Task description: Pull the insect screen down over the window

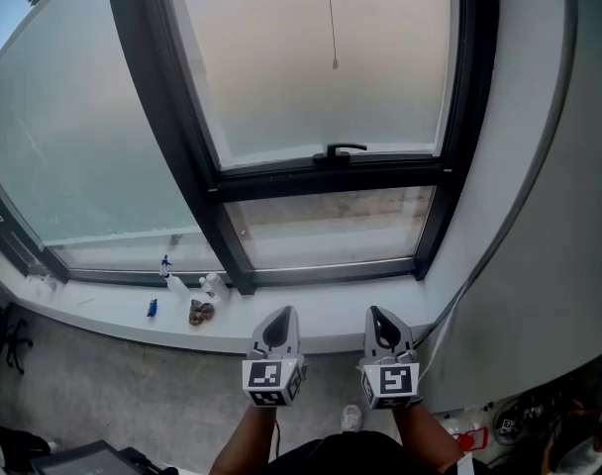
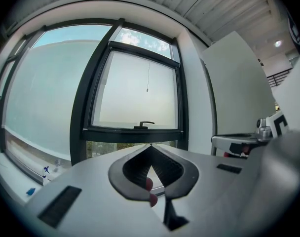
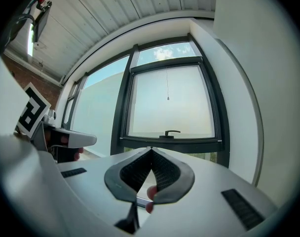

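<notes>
The left tongs and the right tongs are both closed, jaws pressed together at the tips with nothing between them. They are held side by side and level, near the person, pointing at the window and well apart from it. Each carries its marker cube at the near end, above the person's forearms.

Just beyond the tips runs the white window sill. On its left part stand a small spray bottle with a blue top, a white bottle, a small blue item and a brownish clump, all close together.

Farther off, the dark-framed window rises straight ahead. A black handle sits on the crossbar at the foot of the hazy upper pane. Below the crossbar, a clear lower pane shows ground outside. The insect screen's pull cord hangs down the middle of the upper pane and ends in a small bead, high above the handle. The mesh itself cannot be told apart from the hazy glass. A large hazy pane fills the left, and a plain white wall stands on the right.
</notes>
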### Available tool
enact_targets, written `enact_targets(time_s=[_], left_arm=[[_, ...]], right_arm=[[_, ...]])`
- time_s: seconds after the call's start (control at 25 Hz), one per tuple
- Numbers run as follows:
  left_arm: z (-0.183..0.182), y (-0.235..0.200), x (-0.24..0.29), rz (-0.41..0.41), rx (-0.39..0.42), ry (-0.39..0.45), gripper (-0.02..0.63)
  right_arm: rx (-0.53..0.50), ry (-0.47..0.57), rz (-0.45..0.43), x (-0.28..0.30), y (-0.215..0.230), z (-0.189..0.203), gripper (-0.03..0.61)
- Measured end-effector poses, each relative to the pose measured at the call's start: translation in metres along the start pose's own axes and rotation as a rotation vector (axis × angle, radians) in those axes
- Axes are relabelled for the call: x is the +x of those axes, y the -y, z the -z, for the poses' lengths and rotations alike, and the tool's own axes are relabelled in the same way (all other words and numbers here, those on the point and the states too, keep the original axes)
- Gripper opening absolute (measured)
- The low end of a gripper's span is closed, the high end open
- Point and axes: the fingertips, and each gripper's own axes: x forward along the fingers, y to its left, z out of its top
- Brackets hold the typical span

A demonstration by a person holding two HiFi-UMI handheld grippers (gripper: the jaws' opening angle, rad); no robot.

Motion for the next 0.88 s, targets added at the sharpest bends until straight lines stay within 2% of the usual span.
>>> enact_targets(time_s=[0.4, 0.68, 0.88], left_arm=[[-0.005, -0.004, 0.065, -0.038, 0.018, -0.005, 0.002], [-0.006, -0.005, 0.1, -0.073, -0.013, -0.007, 0.002], [-0.01, -0.009, 0.124, -0.073, 0.017, 0.007, 0.002]], right_arm=[[0.018, -0.011, -0.038, 0.061, 0.038, 0.007, 0.003], [0.027, -0.017, -0.079, 0.091, 0.052, 0.011, 0.003], [0.025, -0.005, -0.08, 0.115, 0.063, 0.012, 0.003]])
